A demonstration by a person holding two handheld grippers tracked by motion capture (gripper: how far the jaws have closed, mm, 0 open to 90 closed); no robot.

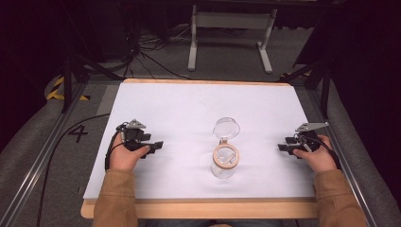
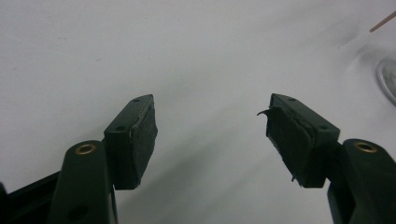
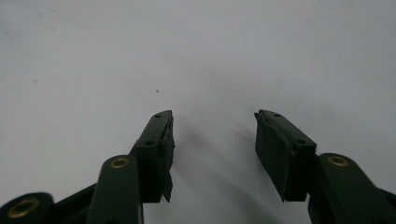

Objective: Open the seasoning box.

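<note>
From above, a clear glass jar with a wooden-rimmed hinged lid (image 1: 225,158) stands open on the white table sheet (image 1: 189,109), midway between the left gripper (image 1: 158,145) and right gripper (image 1: 280,147), whose tips face it; neither looks nearer. Along the left gripper (image 2: 210,133), the jaws gape empty, glass at the right edge. Along the right gripper (image 3: 212,149), likewise wide and empty
</note>
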